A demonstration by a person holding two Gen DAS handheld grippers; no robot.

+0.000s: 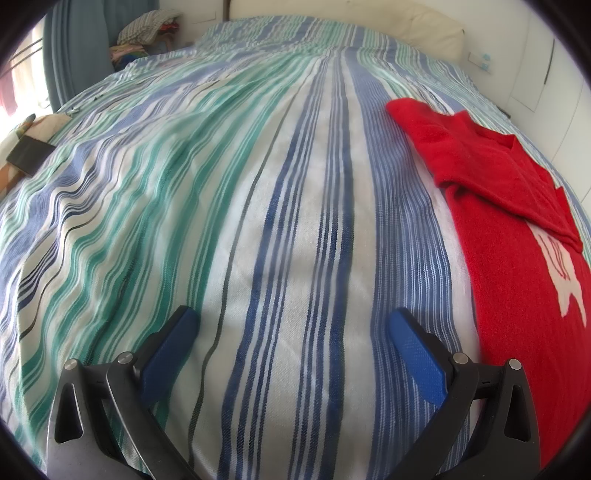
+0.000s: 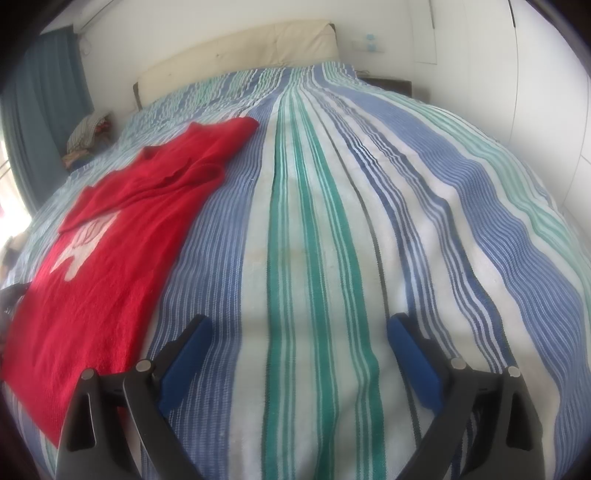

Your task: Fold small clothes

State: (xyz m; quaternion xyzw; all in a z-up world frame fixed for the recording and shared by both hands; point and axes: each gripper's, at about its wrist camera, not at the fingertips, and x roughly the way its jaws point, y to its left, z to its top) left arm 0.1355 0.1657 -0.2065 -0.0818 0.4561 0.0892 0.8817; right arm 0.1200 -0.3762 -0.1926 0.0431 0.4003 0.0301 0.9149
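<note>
Both grippers are hovering low over the bed, jaws spread wide, nothing between the blue pads. The left gripper (image 1: 291, 325) is sitting over bare striped bedspread (image 1: 258, 221) with the red sweater (image 1: 517, 258) off to its right; the right gripper (image 2: 299, 332) is seeing that sweater (image 2: 96, 266) to its left. So the garment is lying between the two tools, near each but touched by neither.

The sweater is lying flat, hem toward the cameras and neck toward the headboard, with a white motif (image 2: 79, 247) on the chest. One sleeve is already lying folded across the chest and partly covering the motif; the other is stretching out toward the headboard end. Judging by that, folding looks partway in, or the sleeve just landed that way; can't tell. Flanking open jaws look like a setup for pinching an edge or the loose sleeve next.

Surface: soft woven bedspread in blue, green and white stripes, lightly rippling, so cloth may be dragging it along when pulled.

Room: cream padded headboard (image 2: 240, 48) against a white wall, wall sockets (image 2: 369, 42) beside it, blue curtain (image 2: 44, 92) by the bright window side, a pile of clothes (image 1: 147, 33) past the far bed corner, and a dark flat object (image 1: 29, 157) lying at the bed edge; can't tell what it is.
</note>
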